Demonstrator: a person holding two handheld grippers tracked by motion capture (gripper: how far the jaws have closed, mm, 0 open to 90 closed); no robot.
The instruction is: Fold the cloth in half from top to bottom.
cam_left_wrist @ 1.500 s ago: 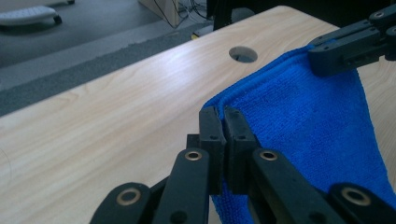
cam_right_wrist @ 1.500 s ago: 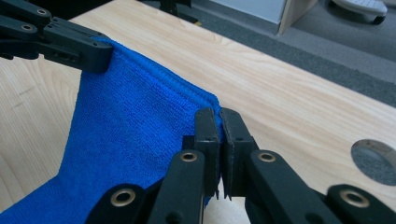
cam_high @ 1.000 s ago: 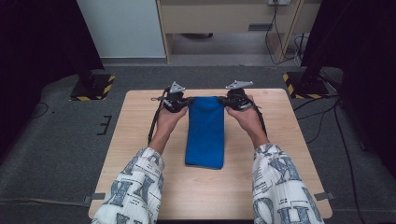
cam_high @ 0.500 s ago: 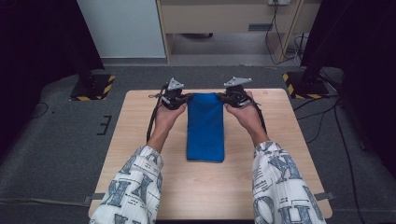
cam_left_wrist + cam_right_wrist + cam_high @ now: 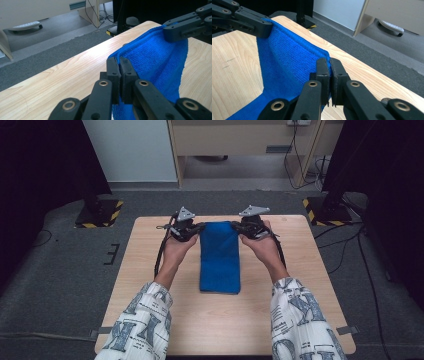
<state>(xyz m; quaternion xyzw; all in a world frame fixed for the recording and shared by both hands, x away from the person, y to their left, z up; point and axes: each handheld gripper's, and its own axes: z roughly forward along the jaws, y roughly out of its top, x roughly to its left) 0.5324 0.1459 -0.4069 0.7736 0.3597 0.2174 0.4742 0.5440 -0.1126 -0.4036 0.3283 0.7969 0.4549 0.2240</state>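
Note:
A folded blue towel (image 5: pixel 219 257) lies lengthwise down the middle of the wooden table (image 5: pixel 150 270). Its far edge is lifted between the two grippers. My left gripper (image 5: pixel 199 227) is shut on the far left corner of the towel (image 5: pixel 152 57), its jaws pinching the cloth (image 5: pixel 119 65). My right gripper (image 5: pixel 237 226) is shut on the far right corner, and the towel (image 5: pixel 287 60) stretches taut from its jaws (image 5: pixel 329 65) to the other gripper. The near end of the towel rests flat on the table.
Grey carpet surrounds the table. Beyond its far edge stand a white cabinet (image 5: pixel 135 150) and a wooden desk (image 5: pixel 240 135), with black stands on yellow-striped bases (image 5: pixel 100 212) at both far corners. Cables (image 5: pixel 350 235) trail at the right.
Both grippers have drawn the towel a little towards the table's far edge; its near end has slid away from the person. The grips are unchanged.

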